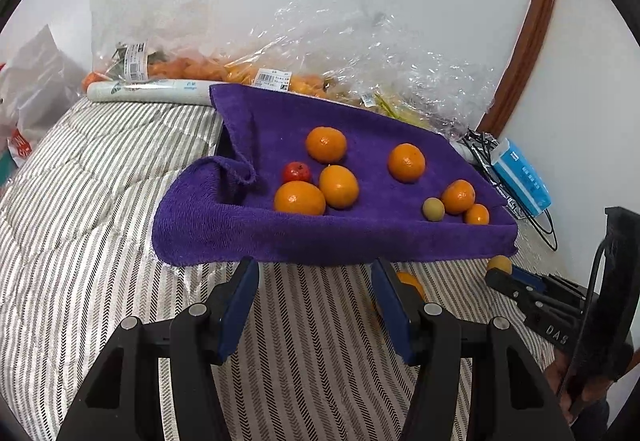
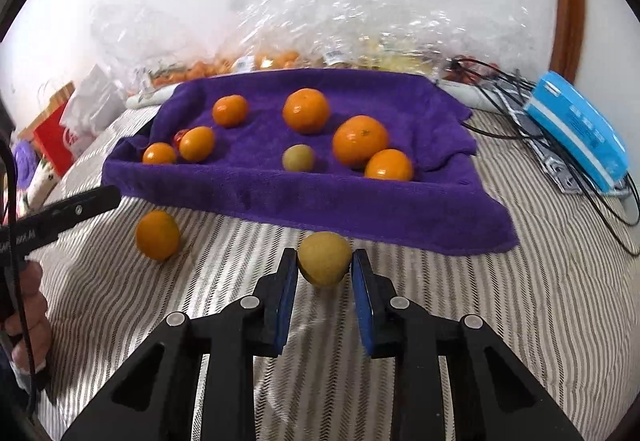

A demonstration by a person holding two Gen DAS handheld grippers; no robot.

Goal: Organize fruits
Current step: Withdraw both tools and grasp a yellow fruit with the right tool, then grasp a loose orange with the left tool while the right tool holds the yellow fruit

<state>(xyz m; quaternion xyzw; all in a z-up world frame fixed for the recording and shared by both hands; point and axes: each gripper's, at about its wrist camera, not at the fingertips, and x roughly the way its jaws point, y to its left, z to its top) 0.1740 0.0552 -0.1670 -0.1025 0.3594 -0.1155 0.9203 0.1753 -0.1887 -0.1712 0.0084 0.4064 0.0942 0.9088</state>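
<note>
Yellow fruit (image 2: 324, 259) | round, no clear long axis | clamped in right claw (image 2: 325, 261)

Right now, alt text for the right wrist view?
The right gripper is shut on a yellow fruit just in front of a purple towel holding oranges and other small fruit. One loose orange lies left on the striped bedding, near the left gripper.
</note>
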